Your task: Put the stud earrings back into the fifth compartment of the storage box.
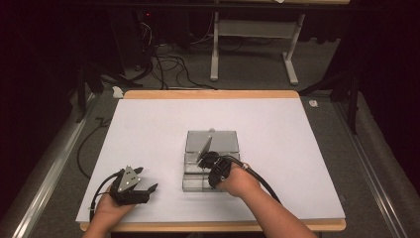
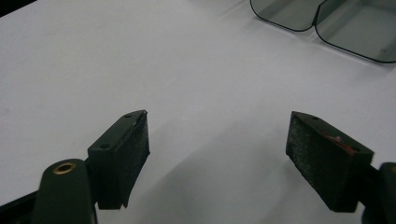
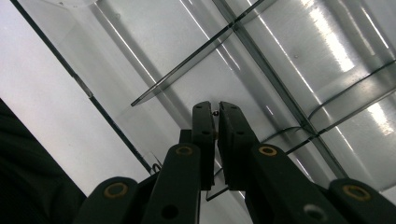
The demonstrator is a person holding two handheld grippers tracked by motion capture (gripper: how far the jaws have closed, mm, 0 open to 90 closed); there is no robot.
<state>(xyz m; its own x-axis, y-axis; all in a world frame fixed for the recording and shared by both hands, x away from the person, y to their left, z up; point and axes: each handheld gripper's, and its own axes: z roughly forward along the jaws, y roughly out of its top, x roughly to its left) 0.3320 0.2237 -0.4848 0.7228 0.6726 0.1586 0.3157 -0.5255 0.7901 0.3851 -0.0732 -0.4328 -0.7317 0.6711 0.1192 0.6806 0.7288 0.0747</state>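
Right gripper (image 3: 216, 108) had its jaws pinched almost shut on a thin clear divider panel (image 1: 204, 148) of the acrylic organizer box (image 1: 225, 140) at mid-table, the panel's long axis leaning away from it, while the wide-open left gripper (image 1: 148, 188) rested well apart, near the front-left edge.

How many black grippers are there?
2. The left gripper rests open near the table's front-left edge; the right gripper is shut over the clear plastic box at the middle.
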